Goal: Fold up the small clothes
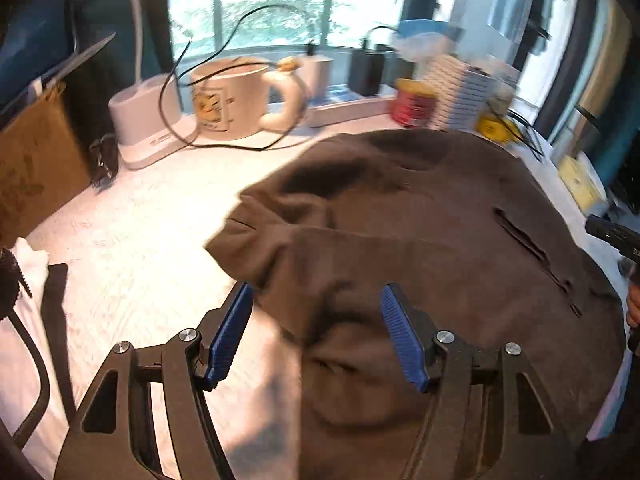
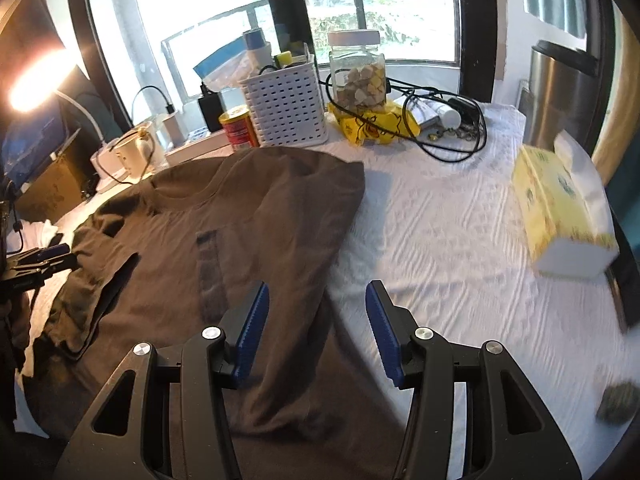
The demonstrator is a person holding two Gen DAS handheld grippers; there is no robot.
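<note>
A brown T-shirt (image 1: 420, 240) lies spread on the white-covered table (image 1: 140, 240), neckline toward the window. In the right wrist view the shirt (image 2: 224, 232) has its right side folded inward, and its left sleeve is crumpled. My left gripper (image 1: 317, 292) is open just above the shirt's near left part, with nothing between its blue pads (image 1: 236, 332). My right gripper (image 2: 317, 288) is also open, straddling the shirt's right edge where it meets the white cloth (image 2: 440, 240). Each gripper shows at the edge of the other's view: left gripper (image 2: 48, 258), right gripper (image 1: 616, 236).
Along the window side stand a large mug (image 1: 236, 96), a white appliance base (image 1: 148, 120) with a black cable, a red can (image 2: 239, 126), a white basket (image 2: 286, 108), a jar (image 2: 358, 76) and a yellow bag (image 2: 376, 126). A tissue box (image 2: 564, 208) sits right; a cardboard box (image 1: 36, 160) left.
</note>
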